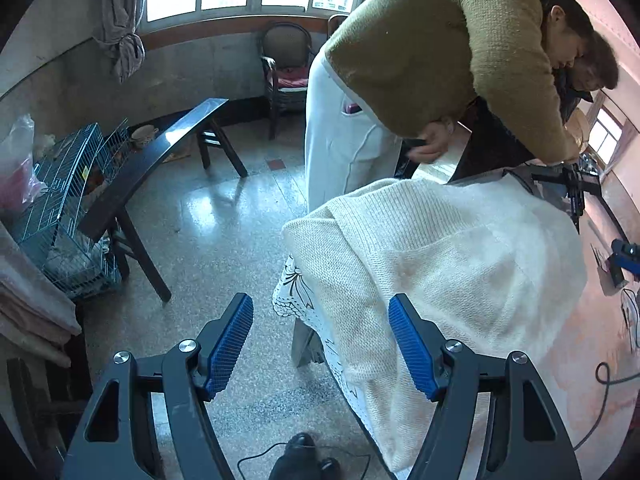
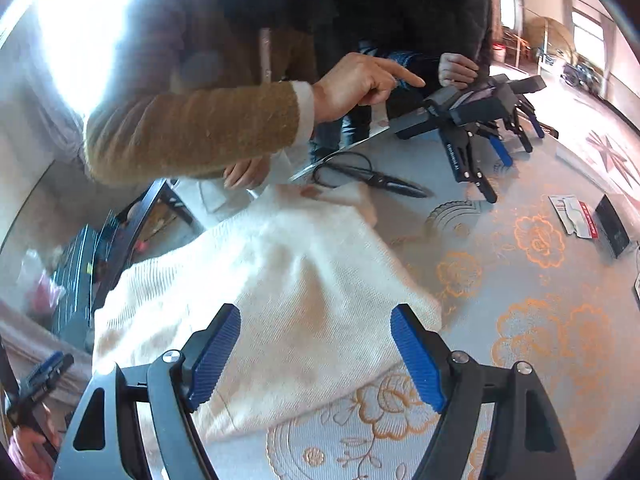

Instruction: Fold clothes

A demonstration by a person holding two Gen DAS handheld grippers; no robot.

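A cream knitted sweater lies bunched on the table, one side hanging over the table's edge. My left gripper is open above that overhanging side. Its right blue pad hovers over the knit, its left pad over the floor, and nothing is pinched between them. In the right wrist view the same sweater spreads across the flowered tablecloth. My right gripper stands wide open over the sweater's near hem, with fabric below the gap but not clamped.
A person in an olive sweater leans over the far side of the table, one hand pointing. Black scissors, spare grippers and small packets lie on the cloth. Left of the table stand a dark bench, a wire cage and a chair.
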